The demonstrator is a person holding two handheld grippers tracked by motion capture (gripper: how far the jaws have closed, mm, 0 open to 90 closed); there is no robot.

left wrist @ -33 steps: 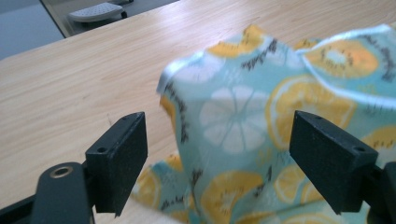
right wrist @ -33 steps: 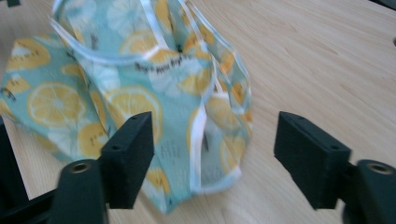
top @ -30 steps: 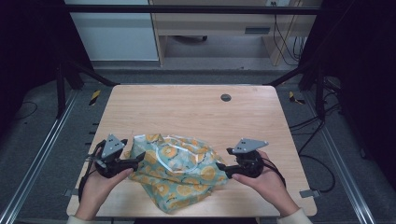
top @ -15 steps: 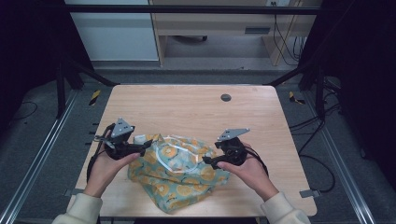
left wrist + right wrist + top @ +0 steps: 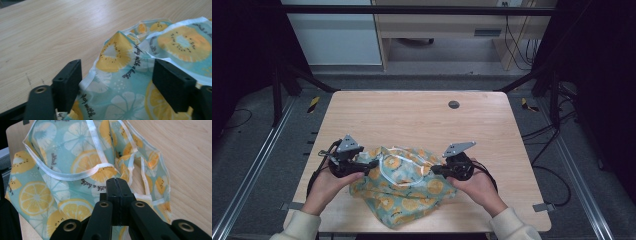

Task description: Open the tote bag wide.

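Note:
A crumpled teal cloth (image 5: 407, 185) printed with yellow citrus slices and edged in white trim lies at the near middle of the wooden table (image 5: 412, 120). My left gripper (image 5: 371, 165) is at its left edge. In the left gripper view (image 5: 117, 80) the jaws stand open and have just been closing, with the cloth (image 5: 175, 42) between them, not pinched. My right gripper (image 5: 434, 170) is at the cloth's right edge. Its jaws (image 5: 116, 182) have just closed and are pressed together over a fold of the cloth (image 5: 50, 192).
A small round dark grommet (image 5: 454, 104) sits in the tabletop toward the far edge. Metal frame rails run along both sides of the table. A cable trails from each gripper toward the near edge.
Both hands have moved inward and a little forward onto the cloth's edges. The right jaws have gone from open to shut. The left jaws have narrowed slightly.

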